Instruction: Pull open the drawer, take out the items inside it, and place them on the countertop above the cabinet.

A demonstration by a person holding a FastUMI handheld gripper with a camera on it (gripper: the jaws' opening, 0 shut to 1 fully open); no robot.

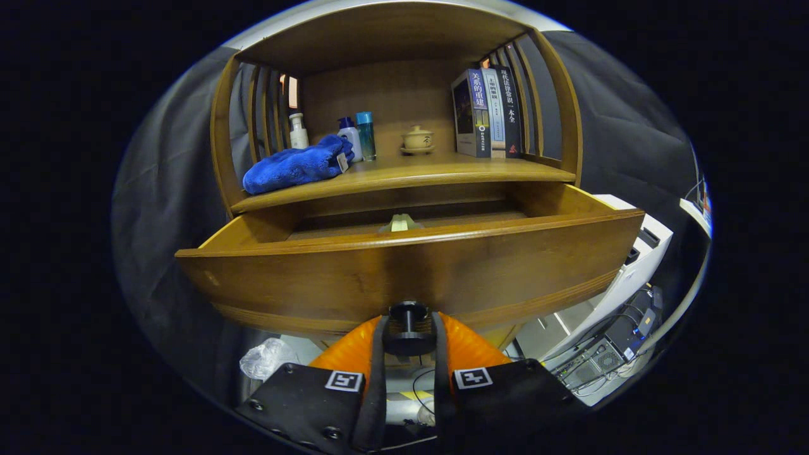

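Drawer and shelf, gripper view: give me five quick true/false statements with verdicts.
1. The drawer is pulled open. True.
2. The gripper has its fingers spread wide, away from the knob. False: the fingers sit close on either side of the knob and seem to pinch it.
3. A blue towel lies on the countertop above the drawer. True.
4. The books lie flat in a stack. False: they stand upright at the end of the countertop far from the towel.
5. Nothing shows inside the drawer. False: a small pale item peeks above the drawer front.
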